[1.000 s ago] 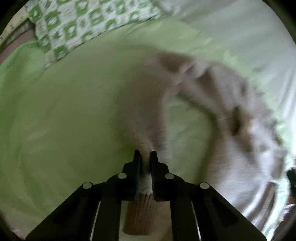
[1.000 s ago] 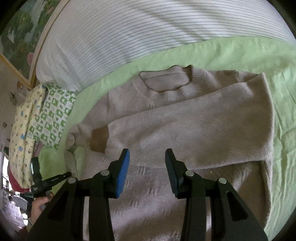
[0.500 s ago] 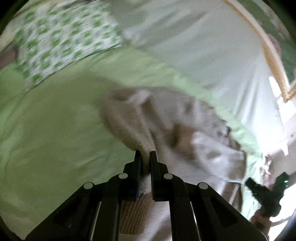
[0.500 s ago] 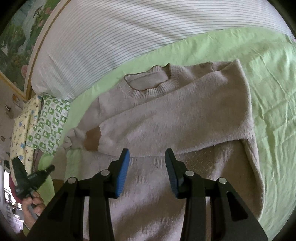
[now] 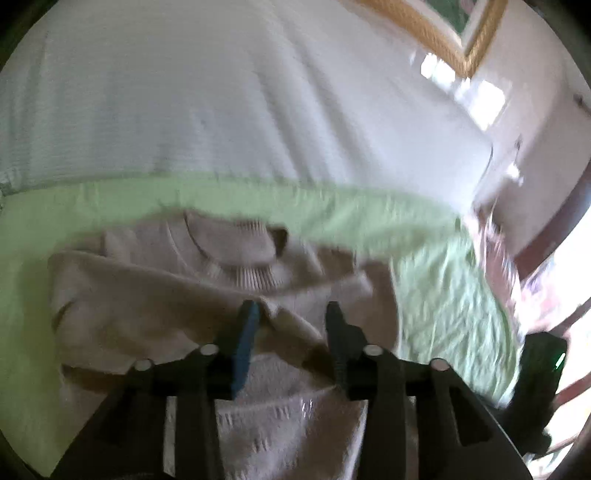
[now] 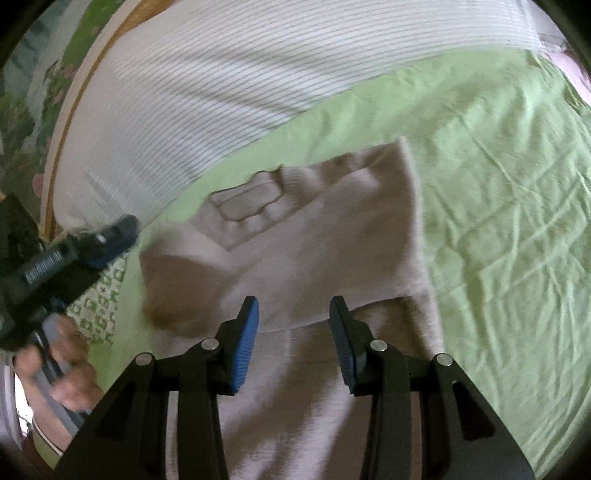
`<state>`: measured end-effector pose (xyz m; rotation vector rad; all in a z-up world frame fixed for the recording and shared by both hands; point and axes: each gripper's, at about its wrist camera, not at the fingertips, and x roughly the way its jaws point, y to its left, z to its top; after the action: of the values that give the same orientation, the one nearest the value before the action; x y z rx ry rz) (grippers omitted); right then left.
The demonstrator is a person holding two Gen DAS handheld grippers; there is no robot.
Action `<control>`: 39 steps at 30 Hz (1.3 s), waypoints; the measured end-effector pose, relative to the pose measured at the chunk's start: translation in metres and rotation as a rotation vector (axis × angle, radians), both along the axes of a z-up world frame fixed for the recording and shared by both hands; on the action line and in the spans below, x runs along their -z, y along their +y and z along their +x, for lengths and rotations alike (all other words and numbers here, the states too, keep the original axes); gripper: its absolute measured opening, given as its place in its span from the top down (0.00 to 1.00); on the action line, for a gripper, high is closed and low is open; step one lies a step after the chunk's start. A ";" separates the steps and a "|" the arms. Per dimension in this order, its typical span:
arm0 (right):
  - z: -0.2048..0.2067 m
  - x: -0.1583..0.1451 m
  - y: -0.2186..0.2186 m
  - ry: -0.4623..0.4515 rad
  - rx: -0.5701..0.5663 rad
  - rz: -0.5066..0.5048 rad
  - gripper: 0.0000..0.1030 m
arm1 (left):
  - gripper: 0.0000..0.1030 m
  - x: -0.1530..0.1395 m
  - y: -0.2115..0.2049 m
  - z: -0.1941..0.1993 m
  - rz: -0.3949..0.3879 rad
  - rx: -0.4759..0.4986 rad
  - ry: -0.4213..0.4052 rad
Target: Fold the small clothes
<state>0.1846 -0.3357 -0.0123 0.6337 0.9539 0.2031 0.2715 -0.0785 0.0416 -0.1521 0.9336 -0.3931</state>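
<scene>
A small beige knit sweater (image 6: 314, 243) lies on the green sheet (image 6: 498, 184), neck hole away from me, both sleeves folded across its chest. It also shows in the left wrist view (image 5: 155, 306). My left gripper (image 5: 291, 314) is open just above the folded sleeve, with nothing between its jaws. It shows too in the right wrist view (image 6: 110, 236), held in a hand at the left. My right gripper (image 6: 293, 306) is open and empty over the sweater's lower body. The sweater's hem is hidden below both views.
A white striped pillow (image 6: 229, 74) lies beyond the sweater. A green-and-white patterned cloth (image 6: 99, 295) sits at the left by the holding hand (image 6: 62, 362). A framed picture (image 5: 436, 33) hangs on the wall behind. The sheet stretches off to the right.
My left gripper carried the left sleeve across the chest, let it go and opened. Both views have swung; the right gripper has moved closer over the sweater.
</scene>
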 end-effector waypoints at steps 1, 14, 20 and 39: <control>0.000 0.002 -0.004 0.005 0.005 -0.007 0.60 | 0.57 0.007 0.002 -0.004 0.007 -0.001 0.013; 0.038 0.022 0.017 0.006 -0.067 -0.141 0.39 | 0.49 0.097 0.197 -0.034 0.322 -0.345 0.115; 0.089 0.045 0.030 0.054 -0.096 -0.244 0.39 | 0.49 0.122 0.202 -0.006 0.381 -0.317 0.149; 0.087 -0.070 0.002 -0.187 -0.276 -0.047 0.92 | 0.89 0.098 0.183 -0.014 0.310 -0.498 0.006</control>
<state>0.2717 -0.3336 0.0576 0.4290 0.8598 0.4761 0.2573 0.1048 -0.0562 -0.0975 0.9161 0.2126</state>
